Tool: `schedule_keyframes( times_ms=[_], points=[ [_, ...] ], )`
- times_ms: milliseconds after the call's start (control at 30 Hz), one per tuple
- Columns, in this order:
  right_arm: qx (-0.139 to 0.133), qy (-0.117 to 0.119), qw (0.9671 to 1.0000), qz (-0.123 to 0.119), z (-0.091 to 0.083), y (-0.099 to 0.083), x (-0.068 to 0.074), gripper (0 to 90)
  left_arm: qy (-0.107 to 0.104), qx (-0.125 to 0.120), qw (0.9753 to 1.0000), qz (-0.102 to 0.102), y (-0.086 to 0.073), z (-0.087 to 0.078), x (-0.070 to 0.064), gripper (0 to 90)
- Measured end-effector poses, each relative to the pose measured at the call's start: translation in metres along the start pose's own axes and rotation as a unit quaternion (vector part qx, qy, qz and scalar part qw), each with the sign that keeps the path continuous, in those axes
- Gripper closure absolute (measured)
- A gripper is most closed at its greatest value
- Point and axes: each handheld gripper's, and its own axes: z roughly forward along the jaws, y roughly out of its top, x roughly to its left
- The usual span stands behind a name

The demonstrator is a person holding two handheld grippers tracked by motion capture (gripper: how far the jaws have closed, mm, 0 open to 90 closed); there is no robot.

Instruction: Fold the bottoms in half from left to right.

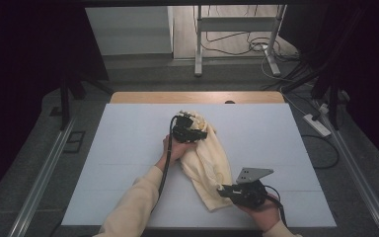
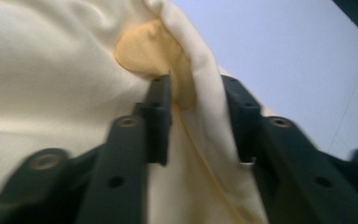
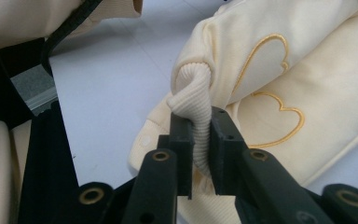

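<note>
Pinching ribbed cuff [image 3: 193, 107] of cream garment [image 1: 205, 160] at frame centre with my right gripper [image 3: 199, 135], jaws narrow, for pulling flat. My left gripper [image 2: 196, 100] half-closed round fabric fold, anchoring upper end on white table [image 1: 118, 148].

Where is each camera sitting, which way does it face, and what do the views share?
High view: above the person's side, looking forward and down at the white table; both forearms show.
Left gripper view: rides the left gripper, jaws around a fold of the cream garment.
Right gripper view: rides the right gripper, clamping the ribbed cuff.
All share the garment.
</note>
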Motion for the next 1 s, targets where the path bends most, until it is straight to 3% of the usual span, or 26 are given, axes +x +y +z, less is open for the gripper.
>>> schedule_keyframes(
  times_ms=[100,233,433,1000],
  points=[
    [-0.007,-0.011,0.9999,-0.005,-0.002,0.002,0.001,60.3,-0.003,-0.012,0.9999,0.003,0.001,-0.006,-0.001,46.6],
    [-0.012,-0.024,0.9996,-0.003,-0.006,0.006,0.002,51.7,0.003,-0.028,0.9993,0.024,0.0,-0.02,-0.006,39.8],
    [-0.007,-0.029,0.9995,0.011,-0.013,0.011,-0.005,47.8,0.007,-0.037,0.9983,0.044,-0.008,-0.04,-0.009,39.4],
    [-0.002,-0.051,0.9984,0.024,-0.015,0.029,-0.024,42.9,0.019,-0.032,0.9974,0.061,-0.038,-0.079,-0.006,34.8]
  ],
)
